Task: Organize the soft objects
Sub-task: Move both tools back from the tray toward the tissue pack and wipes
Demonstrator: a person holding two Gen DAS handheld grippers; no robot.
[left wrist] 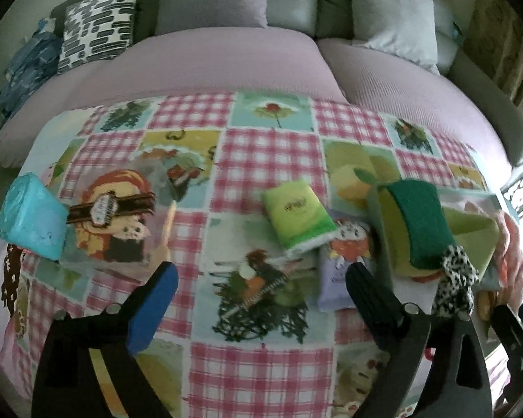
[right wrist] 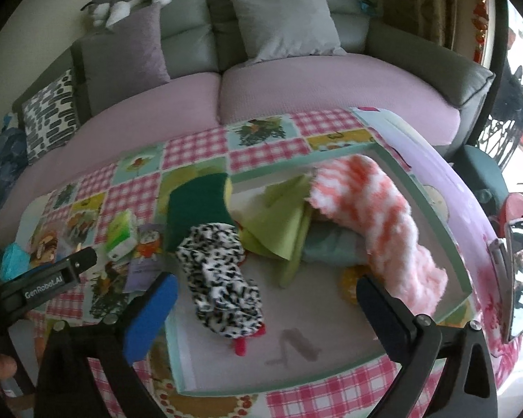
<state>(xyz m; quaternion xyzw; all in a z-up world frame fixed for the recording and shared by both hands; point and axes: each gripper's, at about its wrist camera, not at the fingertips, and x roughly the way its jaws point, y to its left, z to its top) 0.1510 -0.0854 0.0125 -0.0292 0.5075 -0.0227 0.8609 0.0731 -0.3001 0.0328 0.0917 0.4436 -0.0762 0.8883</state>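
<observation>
Sorting partly done: the tray (right wrist: 432, 195) already holds a spotted sock (right wrist: 219, 278), pink fluffy cloth (right wrist: 376, 216), green cloths (right wrist: 279, 223) and sponge (right wrist: 198, 205), while green tissue pack (left wrist: 298, 214), purple pack (left wrist: 334, 278) and blue packet (left wrist: 31, 216) remain on the worktop (left wrist: 261, 365); left hand-held gripper (left wrist: 261, 275) and right hand-held gripper (right wrist: 266, 289) both spread, empty.

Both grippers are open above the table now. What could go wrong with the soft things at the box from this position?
1. The sponge leans on the box wall, partly outside; a bump could tip it onto the tablecloth.
2. The spotted fabric drapes over the box's left edge beside the right gripper; a finger might snag it.
3. The left gripper hangs open near the green tissue pack and purple pack; closing could catch both.
</observation>
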